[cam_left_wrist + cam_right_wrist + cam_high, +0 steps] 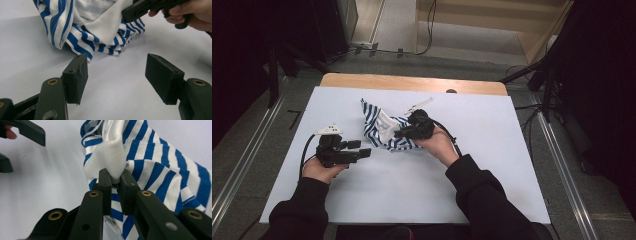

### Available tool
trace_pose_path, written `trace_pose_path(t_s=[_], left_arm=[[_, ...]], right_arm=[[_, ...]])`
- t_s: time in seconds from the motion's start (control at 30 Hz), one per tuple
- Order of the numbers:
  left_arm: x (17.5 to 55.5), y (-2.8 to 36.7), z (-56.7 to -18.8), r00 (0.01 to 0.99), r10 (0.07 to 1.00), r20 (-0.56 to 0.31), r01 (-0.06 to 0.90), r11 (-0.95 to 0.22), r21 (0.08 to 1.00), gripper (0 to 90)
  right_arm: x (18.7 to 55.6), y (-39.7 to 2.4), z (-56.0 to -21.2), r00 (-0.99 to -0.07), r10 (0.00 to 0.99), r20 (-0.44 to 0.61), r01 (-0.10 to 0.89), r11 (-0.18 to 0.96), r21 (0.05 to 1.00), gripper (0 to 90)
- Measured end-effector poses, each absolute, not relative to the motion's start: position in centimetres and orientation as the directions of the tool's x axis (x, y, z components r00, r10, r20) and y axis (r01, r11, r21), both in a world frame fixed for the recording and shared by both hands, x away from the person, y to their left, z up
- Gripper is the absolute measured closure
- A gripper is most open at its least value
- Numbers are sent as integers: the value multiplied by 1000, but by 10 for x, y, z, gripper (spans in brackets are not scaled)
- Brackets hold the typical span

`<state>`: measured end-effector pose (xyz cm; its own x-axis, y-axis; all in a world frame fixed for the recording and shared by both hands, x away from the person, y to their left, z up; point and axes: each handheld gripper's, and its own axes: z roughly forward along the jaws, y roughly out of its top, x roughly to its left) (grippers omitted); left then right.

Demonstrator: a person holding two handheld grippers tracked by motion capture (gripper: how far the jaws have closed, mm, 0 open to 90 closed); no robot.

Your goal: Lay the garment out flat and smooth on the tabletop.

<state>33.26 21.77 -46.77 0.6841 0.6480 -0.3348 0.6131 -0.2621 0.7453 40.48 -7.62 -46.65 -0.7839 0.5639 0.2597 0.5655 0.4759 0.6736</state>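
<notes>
We see the right gripper's (115,178) fingers (105,182) clenched on a white fold of the blue-and-white striped cloth (155,170), which lies crumpled near the middle of the white worktop (492,180). The left gripper (117,75) rests just beside the cloth with its fingers (76,77) spread wide and holding nothing, the bare worktop showing between them.

striped cloth (160,170) cut off at top and right edges, pinched fold hidden between jaws
</notes>
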Motion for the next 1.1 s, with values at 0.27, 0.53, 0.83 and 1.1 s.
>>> trace_pose_path(t_s=[0.27,0.53,0.83,1.1], left_arm=[[338,216,-471,671,667,-325,620,-263,739,353],[340,214,-472,669,670,-322,619,-263,740,353],[353,203,-475,665,681,-307,611,-259,748,353],[371,189,-482,662,702,-262,600,-287,747,329]], right_arm=[[404,-95,-449,-776,577,257,562,445,698,797],[411,-119,-441,-735,616,283,593,381,709,795],[422,-135,-434,-701,660,271,603,347,718,791],[426,-136,-436,-694,666,273,610,342,715,789]])
